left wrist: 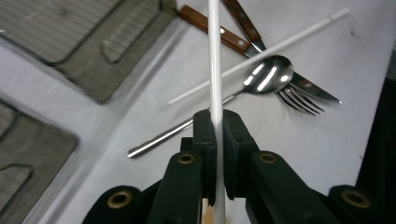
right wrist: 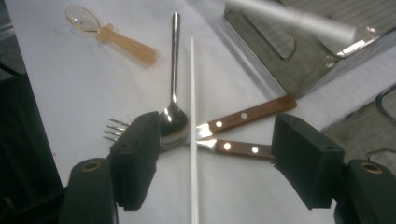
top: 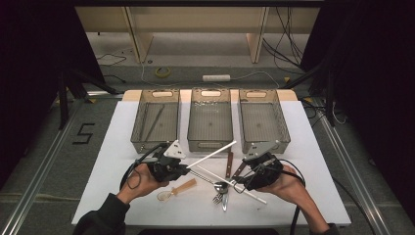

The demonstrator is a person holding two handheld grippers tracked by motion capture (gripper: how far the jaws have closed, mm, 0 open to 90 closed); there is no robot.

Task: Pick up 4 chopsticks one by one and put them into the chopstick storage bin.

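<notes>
Open white surface (top: 313, 161) spreads right of the cutlery pile, three wire baskets (top: 210, 120) lining its far edge. Left gripper (left wrist: 215, 135) angles inward, fingers pinching a white stick (left wrist: 214, 56) lifted over the spoon (left wrist: 268, 74). Right gripper (right wrist: 215, 163) hovers low, fingers spread around a second stick (right wrist: 193, 140) lying flat.

Left fingers (left wrist: 215, 140) clamped, right fingers (right wrist: 299, 158) apart

Setting: lab-style recording bay — white table (top: 313, 161) between black curtains (top: 29, 73), aluminium rails (top: 342, 152) alongside, loose cables (top: 288, 44) and tape roll (top: 162, 72) on the floor (marked "5" (top: 84, 133)).
</notes>
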